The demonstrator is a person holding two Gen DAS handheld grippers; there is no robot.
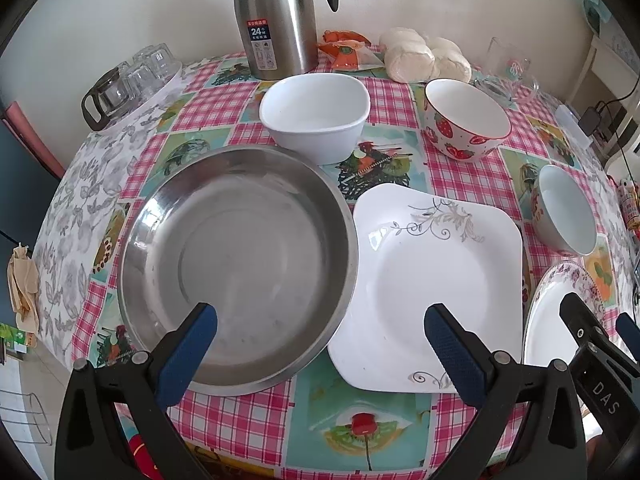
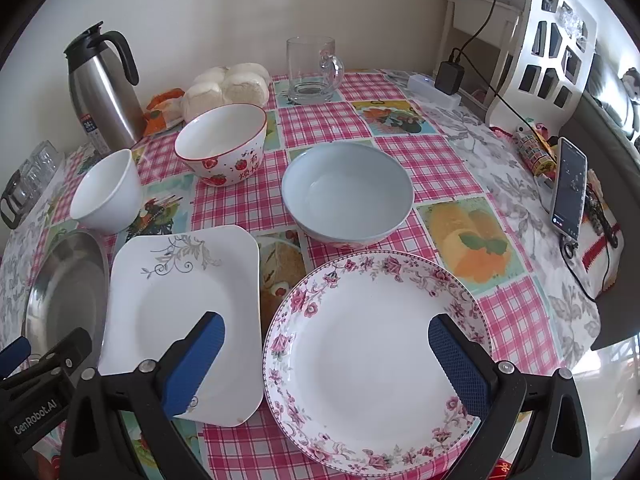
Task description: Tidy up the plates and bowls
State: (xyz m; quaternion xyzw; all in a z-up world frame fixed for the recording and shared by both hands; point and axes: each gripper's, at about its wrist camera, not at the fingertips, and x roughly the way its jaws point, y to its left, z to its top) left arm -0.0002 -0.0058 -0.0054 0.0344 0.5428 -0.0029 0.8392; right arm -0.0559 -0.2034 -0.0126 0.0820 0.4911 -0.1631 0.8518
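A wide steel basin [image 1: 240, 264] lies at the table's front left, with a square white plate [image 1: 432, 280] beside it on the right. My left gripper [image 1: 320, 320] hangs open above where the two meet, holding nothing. Behind stand a square white bowl [image 1: 316, 116], a strawberry bowl [image 1: 466, 120] and a pale blue bowl [image 1: 564, 208]. In the right wrist view a round floral plate [image 2: 372, 356] lies under my open, empty right gripper [image 2: 326, 328]. The square plate [image 2: 180, 312], the blue bowl [image 2: 348, 196], the strawberry bowl [image 2: 224, 148] and the white bowl [image 2: 108, 192] surround it.
A steel thermos jug [image 1: 280, 20], wrapped buns [image 1: 424, 60] and a glass mug [image 2: 312, 72] stand along the back by the wall. Upturned glasses [image 1: 132, 80] sit at the far left. A phone [image 2: 568, 188], a charger [image 2: 450, 76] and cables lie at the right edge.
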